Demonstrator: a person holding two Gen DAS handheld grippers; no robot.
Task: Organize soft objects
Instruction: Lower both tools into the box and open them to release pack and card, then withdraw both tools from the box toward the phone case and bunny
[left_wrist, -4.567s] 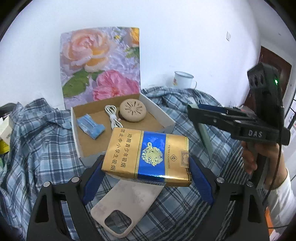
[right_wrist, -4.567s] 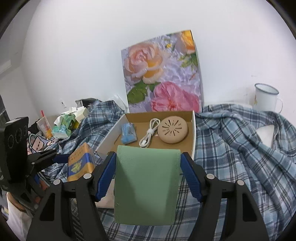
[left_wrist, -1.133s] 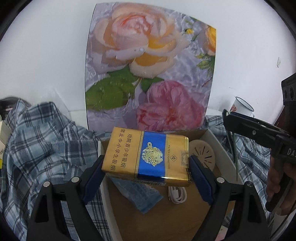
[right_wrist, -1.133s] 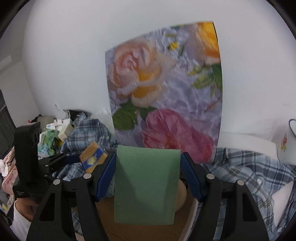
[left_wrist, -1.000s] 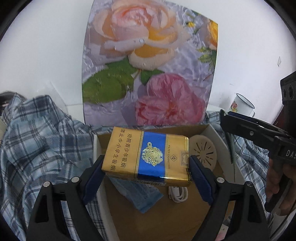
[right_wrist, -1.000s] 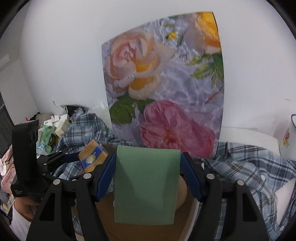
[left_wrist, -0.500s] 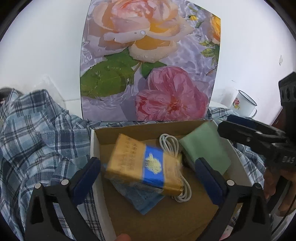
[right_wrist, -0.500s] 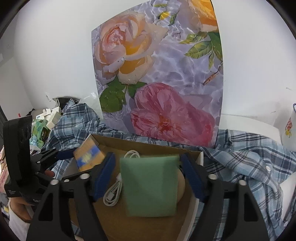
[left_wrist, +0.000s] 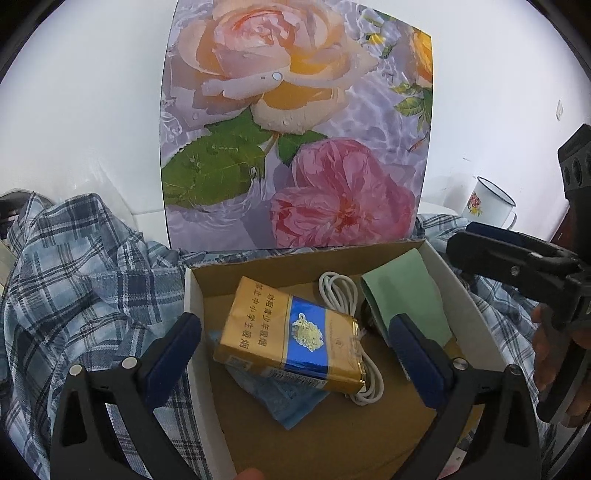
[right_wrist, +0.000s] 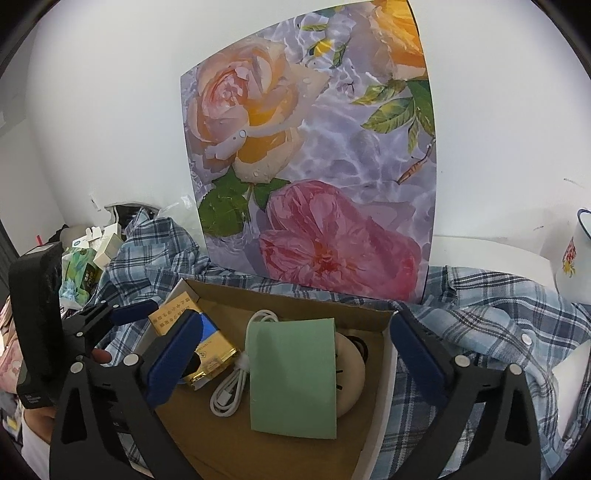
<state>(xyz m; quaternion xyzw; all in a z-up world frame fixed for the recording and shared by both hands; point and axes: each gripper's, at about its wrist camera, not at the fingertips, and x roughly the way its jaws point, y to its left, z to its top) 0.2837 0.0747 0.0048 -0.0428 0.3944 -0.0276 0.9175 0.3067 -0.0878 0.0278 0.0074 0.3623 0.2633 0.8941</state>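
Observation:
An open cardboard box with a rose-printed lid stands on plaid cloth. A gold and blue cigarette pack lies inside on a blue packet and a white cable. A green soft piece lies over a beige round disc. My left gripper is open above the pack. My right gripper is open above the green piece.
Blue plaid shirt cloth surrounds the box. A white enamel mug stands at the right by the wall. Cartons and clutter sit at the far left. The white wall rises just behind the lid.
Both grippers moved over the box and opened. The cigarette pack dropped from the left gripper and the green piece from the right; both now lie inside the box.

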